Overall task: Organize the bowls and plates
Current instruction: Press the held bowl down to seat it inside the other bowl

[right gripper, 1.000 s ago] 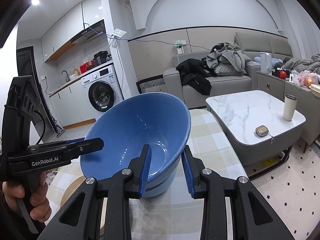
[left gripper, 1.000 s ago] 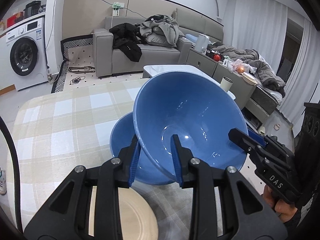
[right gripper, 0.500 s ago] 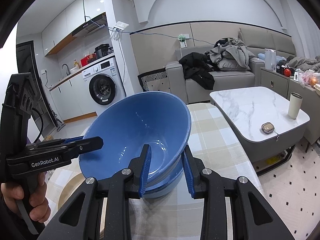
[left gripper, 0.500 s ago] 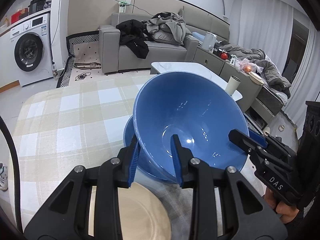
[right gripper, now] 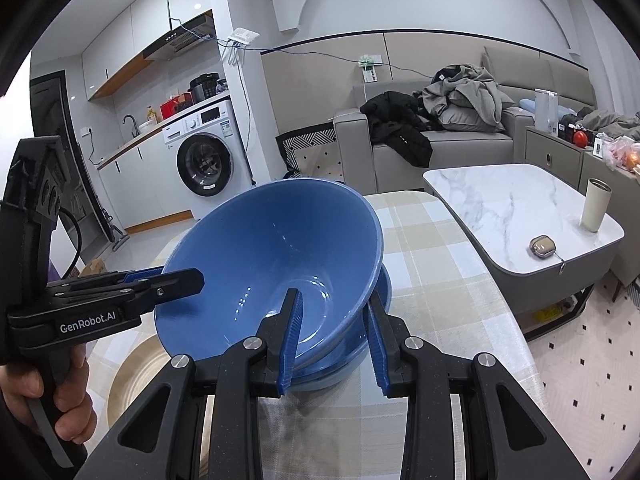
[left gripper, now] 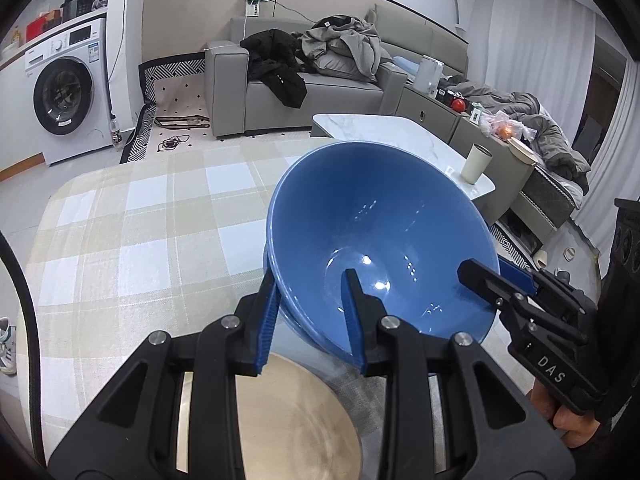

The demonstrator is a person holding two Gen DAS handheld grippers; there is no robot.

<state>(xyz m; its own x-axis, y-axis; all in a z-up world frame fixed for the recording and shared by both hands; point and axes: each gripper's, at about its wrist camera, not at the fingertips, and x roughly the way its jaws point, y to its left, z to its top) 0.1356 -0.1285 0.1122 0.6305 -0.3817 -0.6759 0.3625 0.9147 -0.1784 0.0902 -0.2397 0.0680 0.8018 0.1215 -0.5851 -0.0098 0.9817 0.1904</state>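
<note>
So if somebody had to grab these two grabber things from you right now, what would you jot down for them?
Left gripper: shut on the near rim of the top blue bowl.
Right gripper: shut on the same bowl's opposite rim.
The bowl is tilted, partly nested in the second blue bowl on the checked tablecloth. A beige plate lies just in front.
Done: bowl brought over its mate.
Left: level it, seat it, let go, then deal with the plate.

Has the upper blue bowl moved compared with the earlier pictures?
Yes. The upper blue bowl, held by both claws, has come down toward the lower blue bowl on the checked table and now nearly nests in it.
</note>
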